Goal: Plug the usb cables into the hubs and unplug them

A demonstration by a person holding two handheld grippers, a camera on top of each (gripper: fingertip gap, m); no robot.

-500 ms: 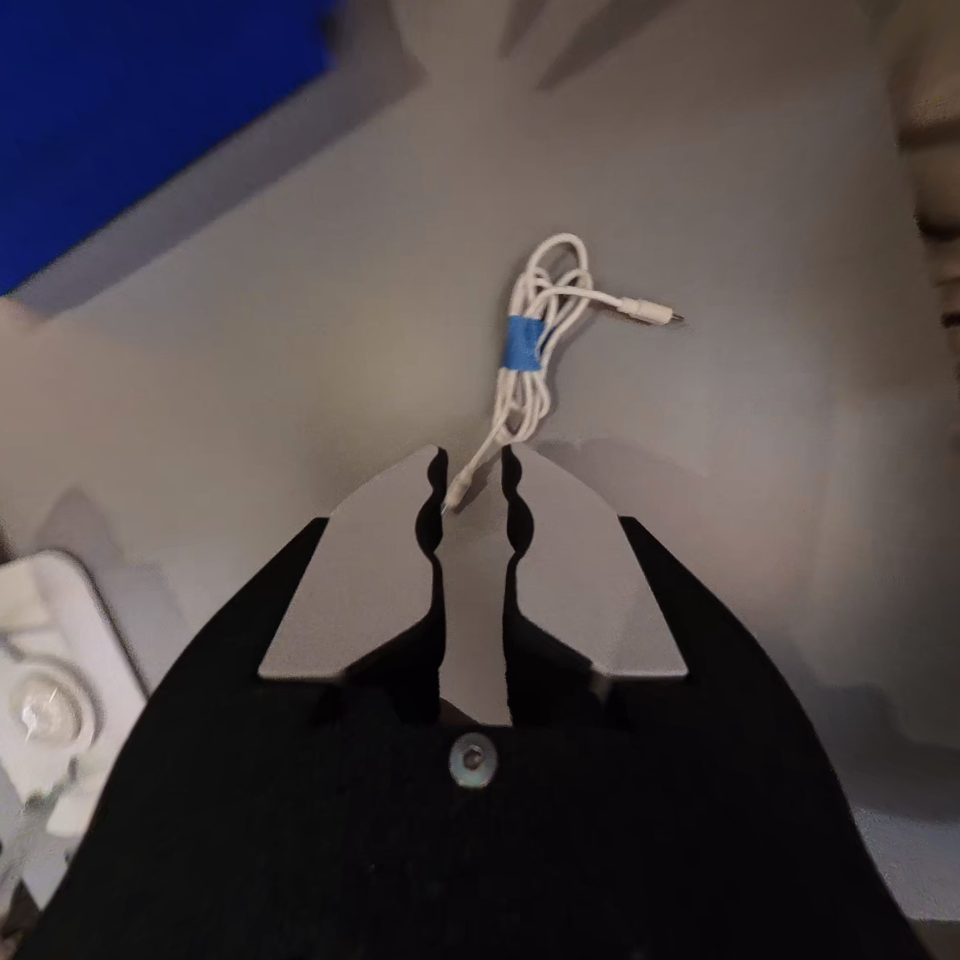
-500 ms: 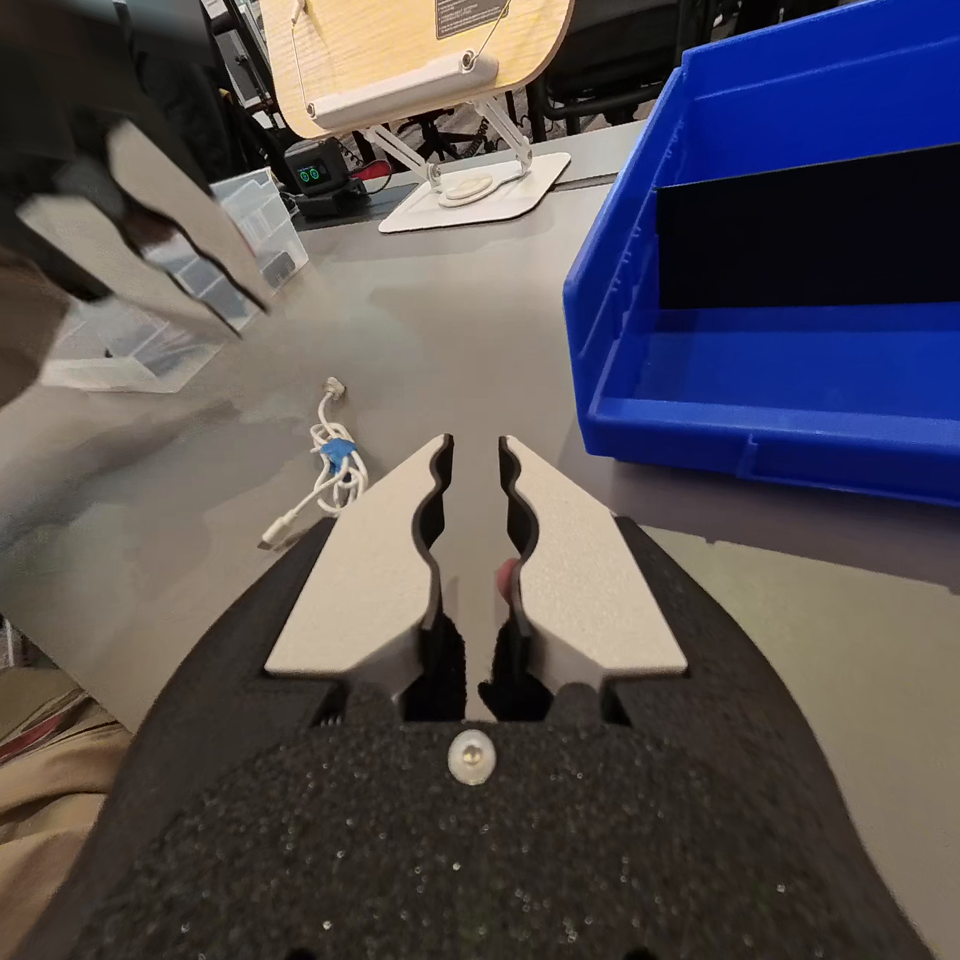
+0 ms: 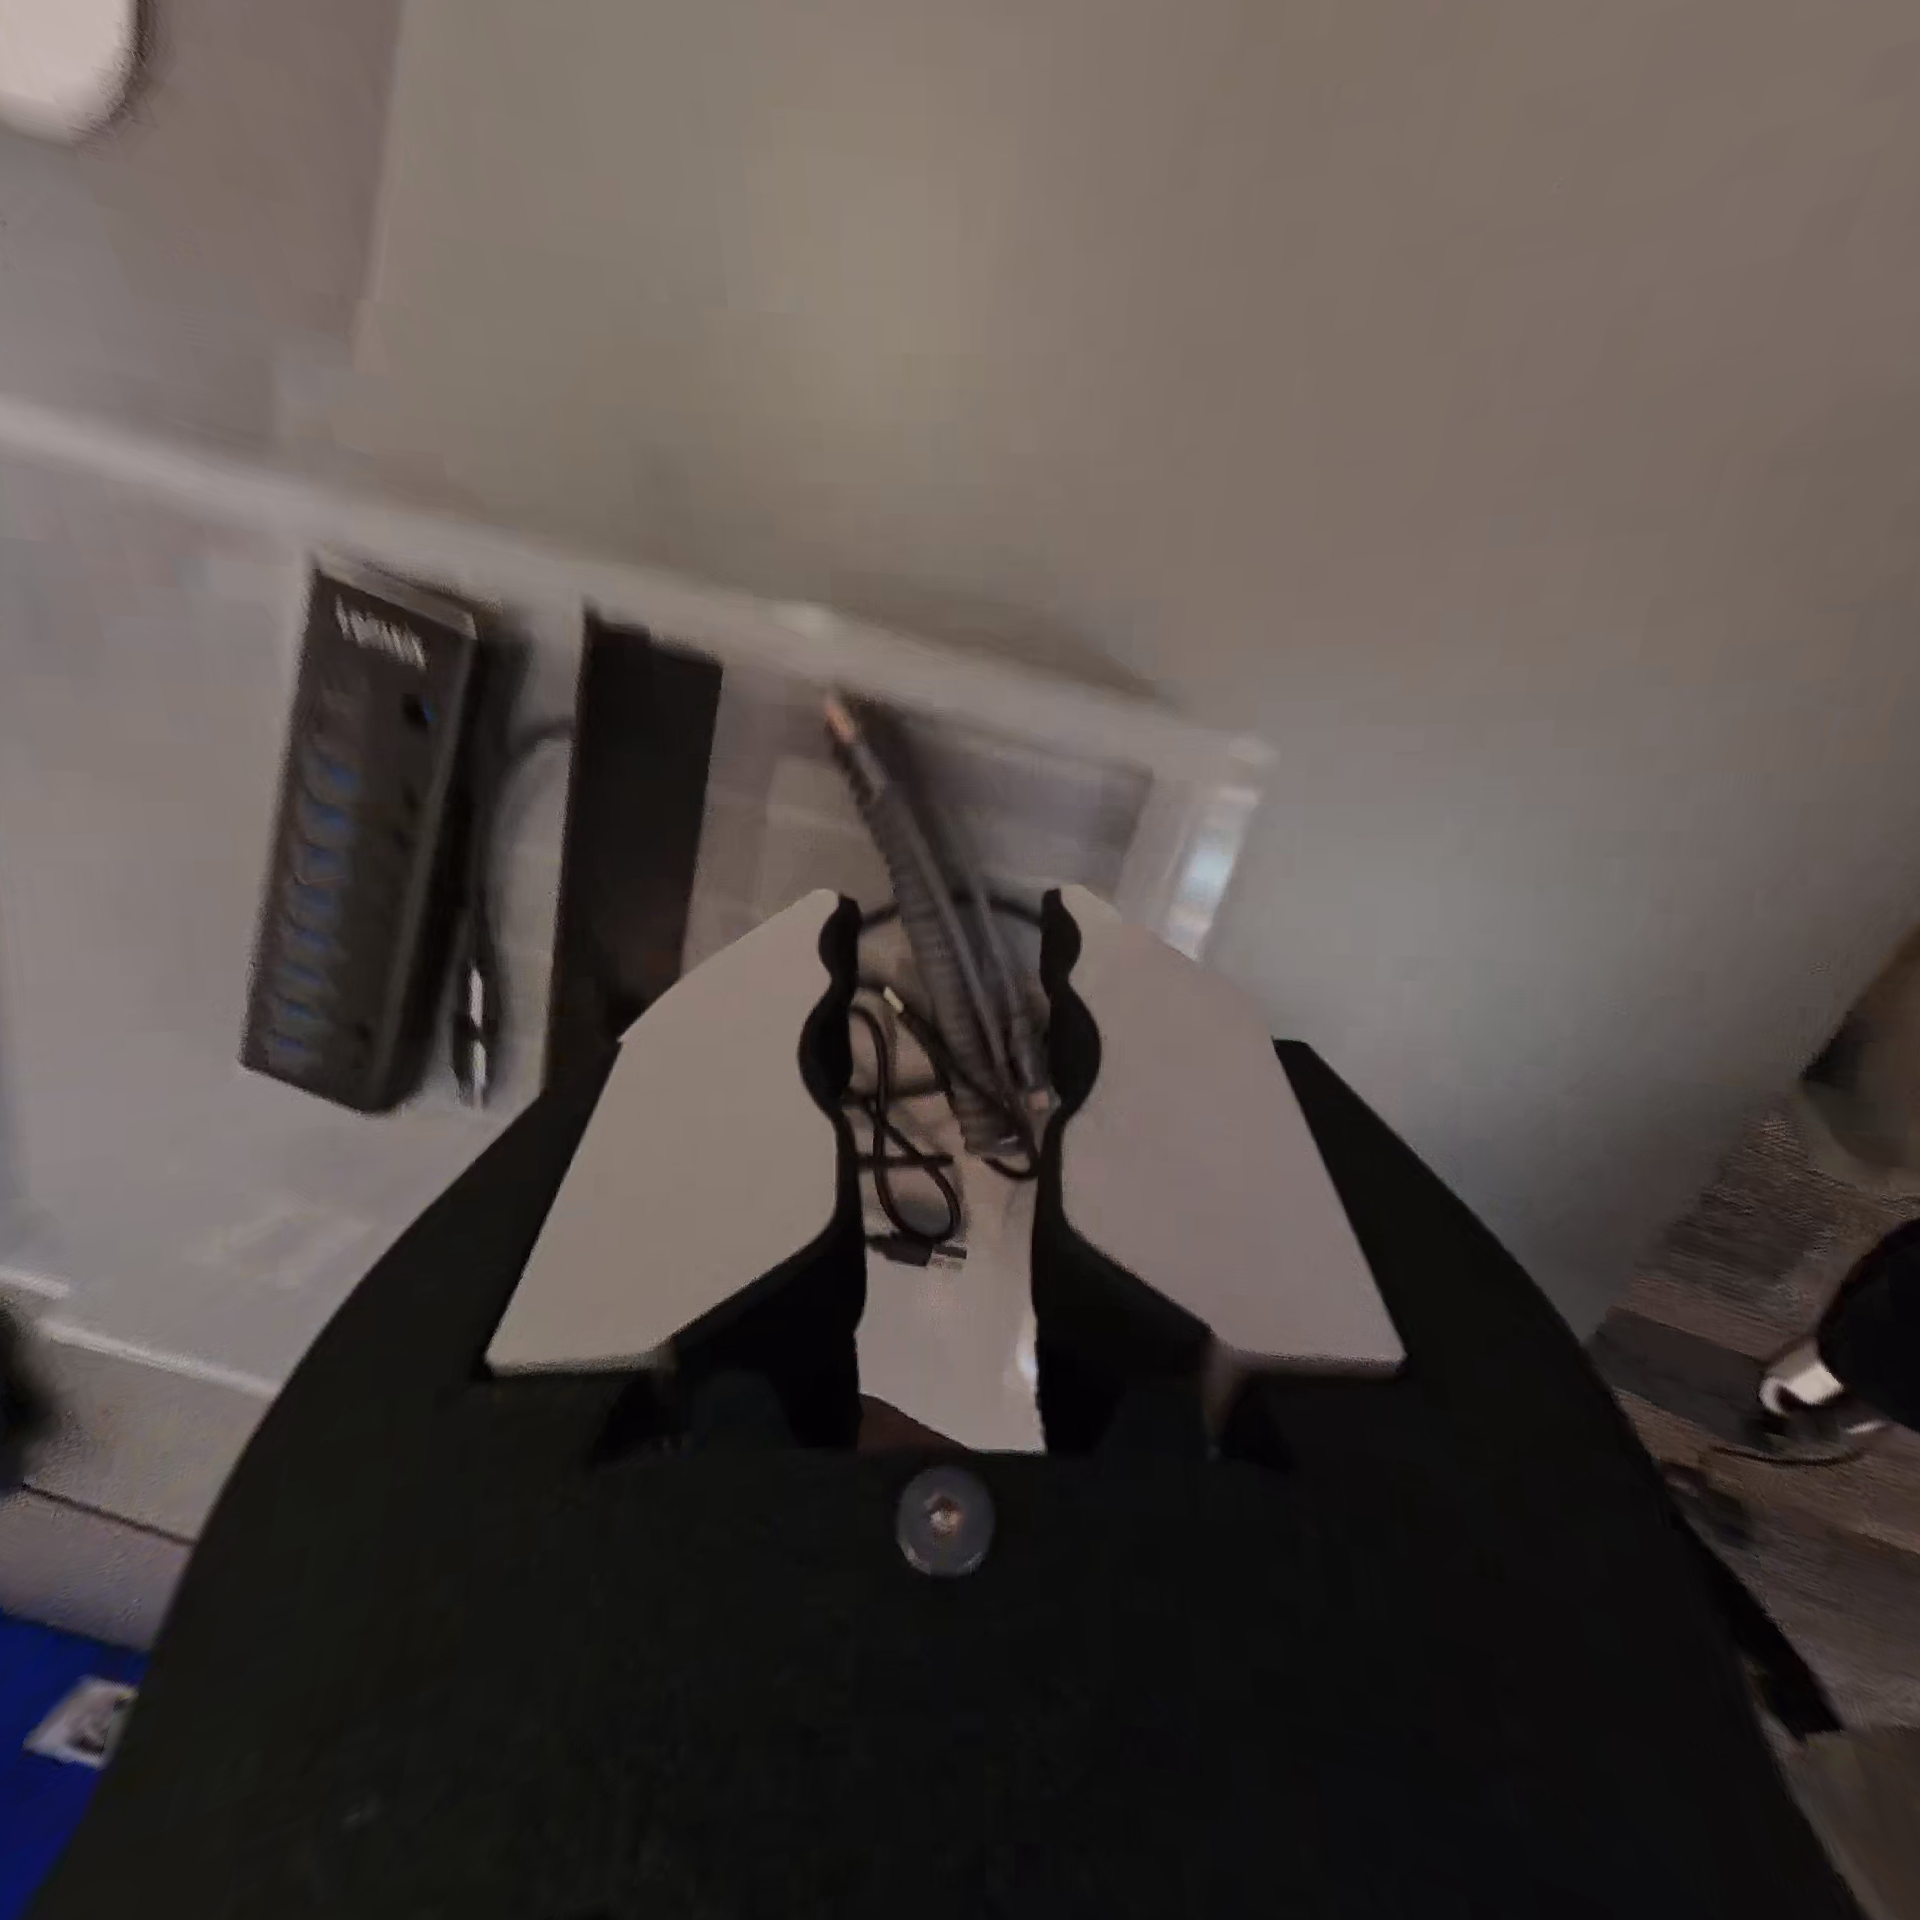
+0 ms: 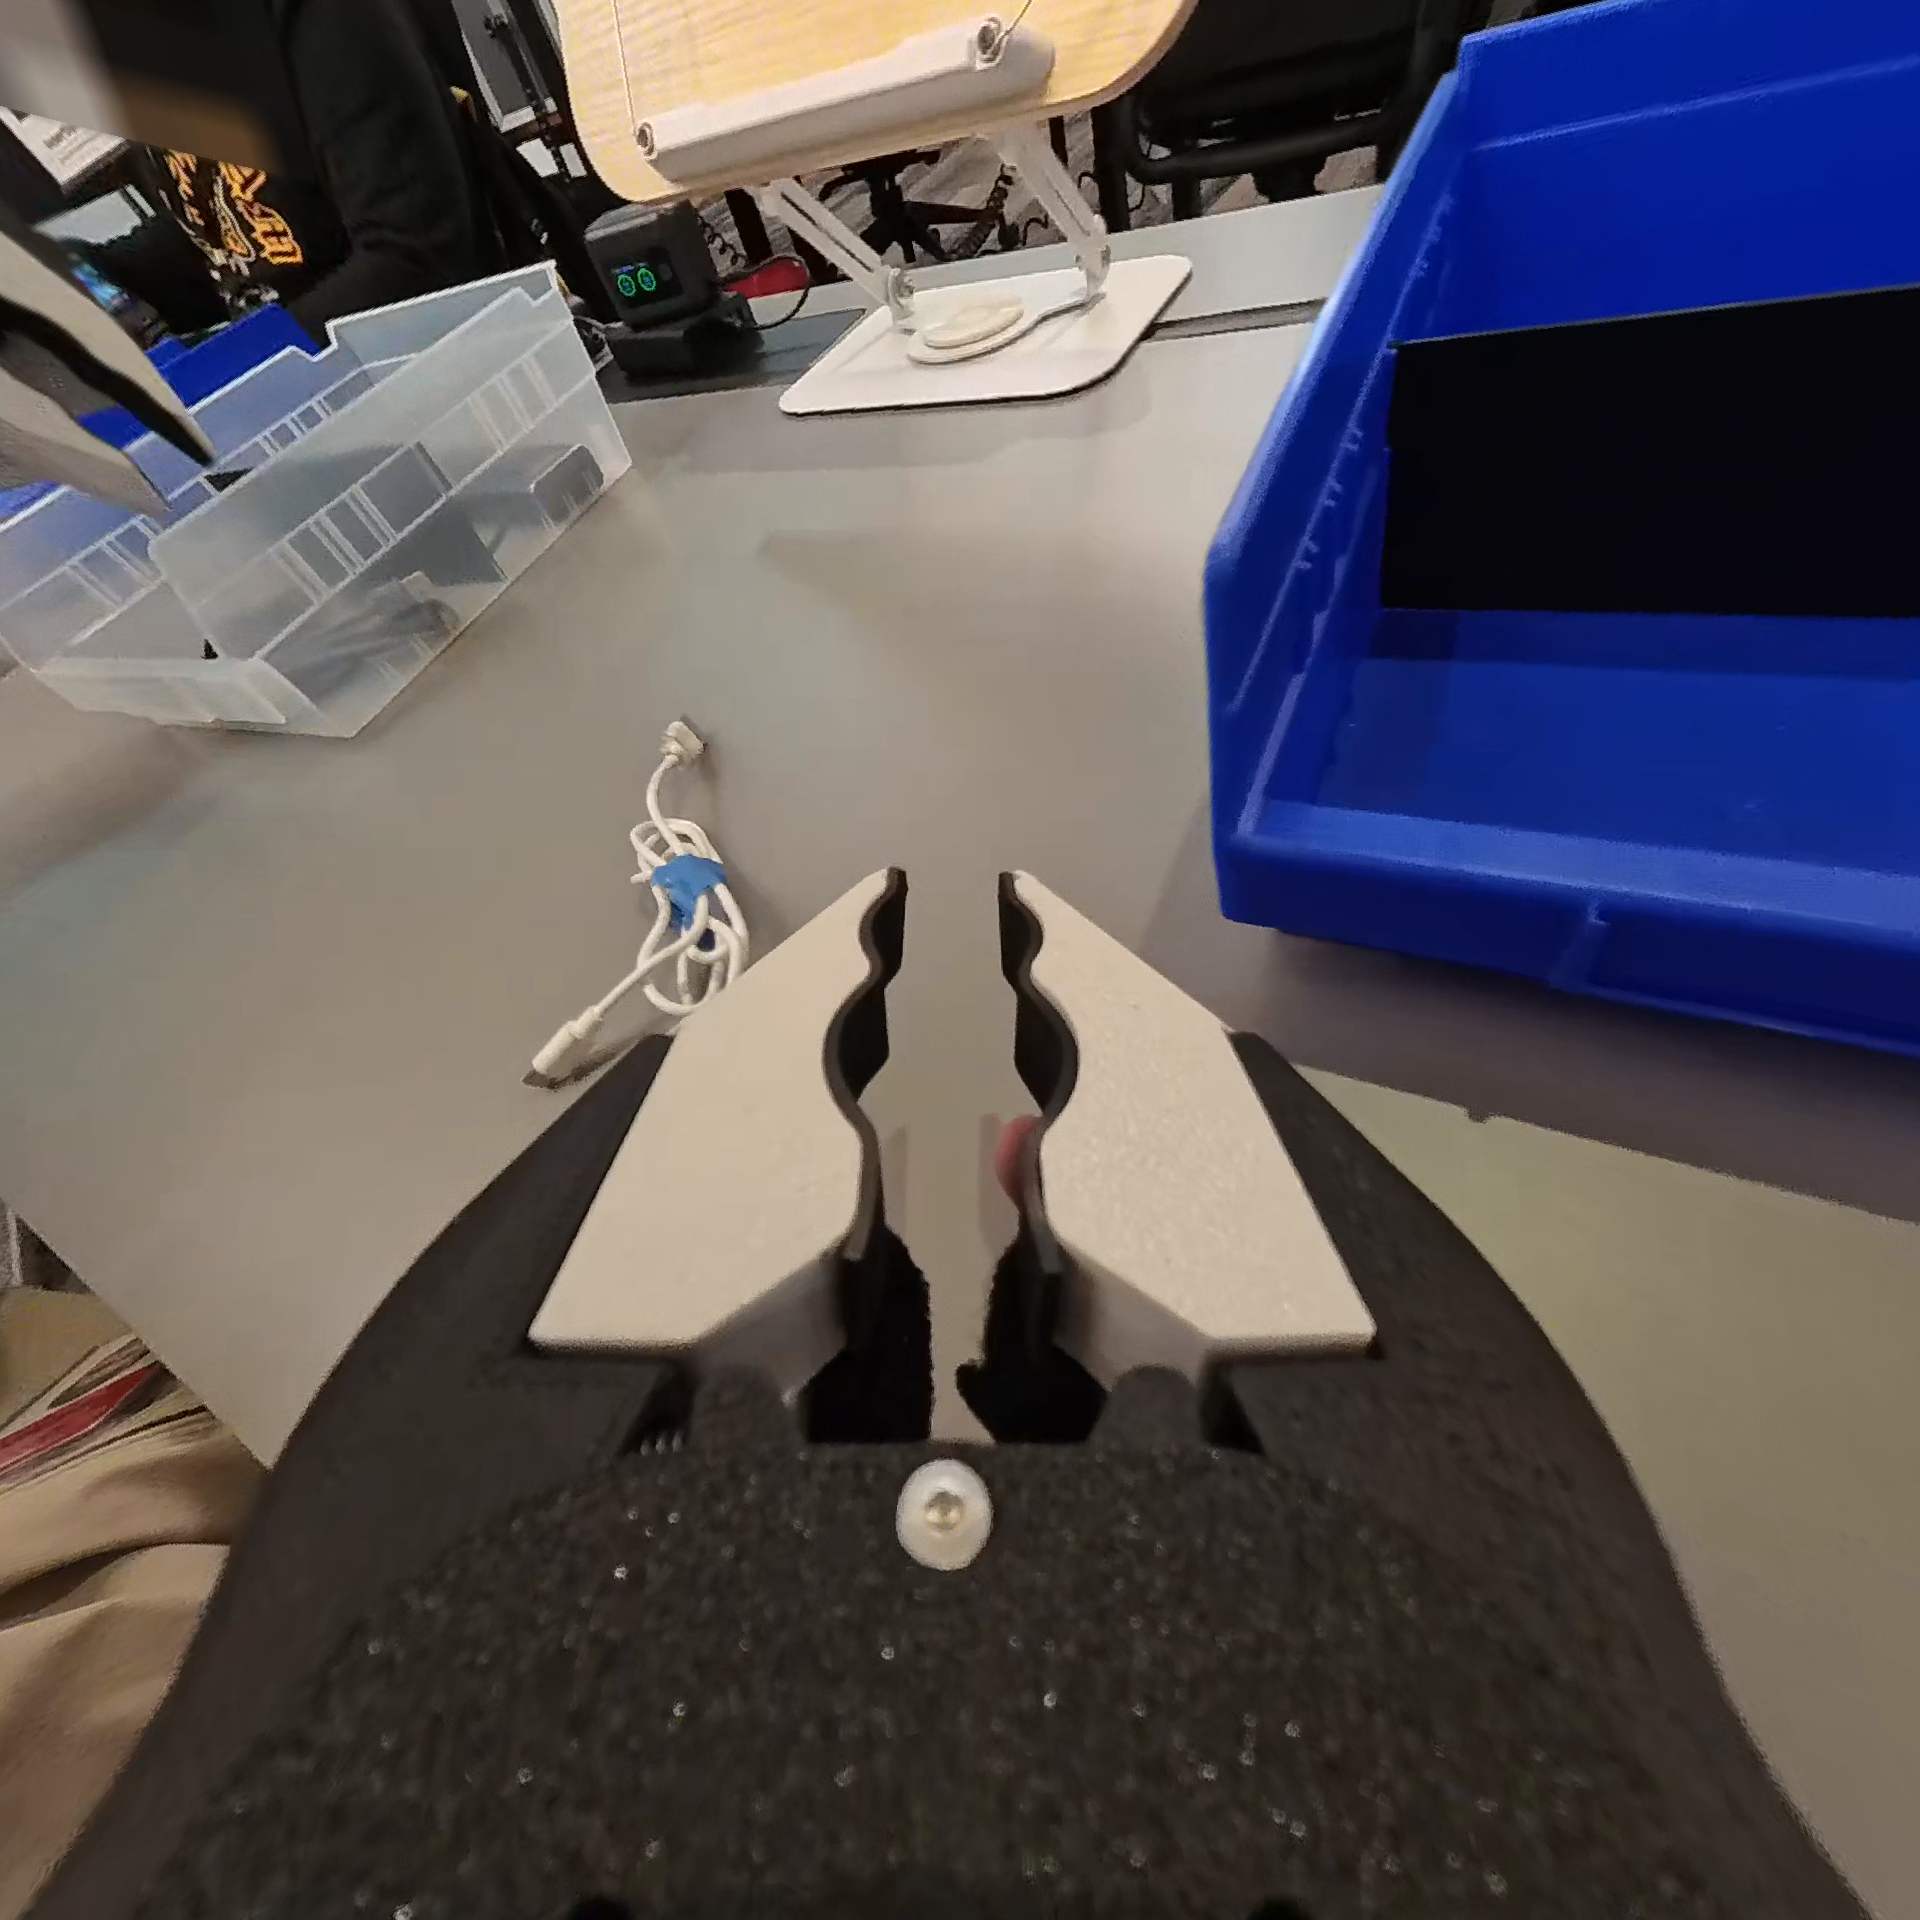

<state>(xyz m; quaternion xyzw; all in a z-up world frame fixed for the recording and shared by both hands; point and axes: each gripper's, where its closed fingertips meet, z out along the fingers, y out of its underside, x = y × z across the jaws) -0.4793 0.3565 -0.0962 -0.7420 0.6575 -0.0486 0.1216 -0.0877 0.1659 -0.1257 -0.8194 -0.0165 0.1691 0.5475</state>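
Note:
My left gripper [image 3: 945, 902] is open and empty, above a clear compartment tray [image 3: 1195, 831]. The tray holds a black USB hub [image 3: 353, 862] with blue ports, a second black block [image 3: 634, 821], a grey braided cable [image 3: 935, 914] and a thin black cable [image 3: 904, 1164]. This view is motion-blurred. My right gripper [image 4: 951, 878] is open by a narrow gap and empty, low over the grey table. A white cable bundle [image 4: 686, 914] bound with blue tape lies just left of it. The left gripper [image 4: 171, 473] also shows at the upper left of the right wrist view, over the tray [image 4: 416, 540].
A big blue bin [image 4: 1558, 779] stands close on the right. A wooden board on a white stand [image 4: 987, 343] and a small device with a green display [image 4: 644, 275] stand at the back. A person in black [image 4: 312, 156] sits behind. The table's edge and floor [image 3: 1766, 1507] show on the right.
My left gripper has swung away from the white cable to above the clear tray, and its jaws have opened wider. My right gripper has barely moved.

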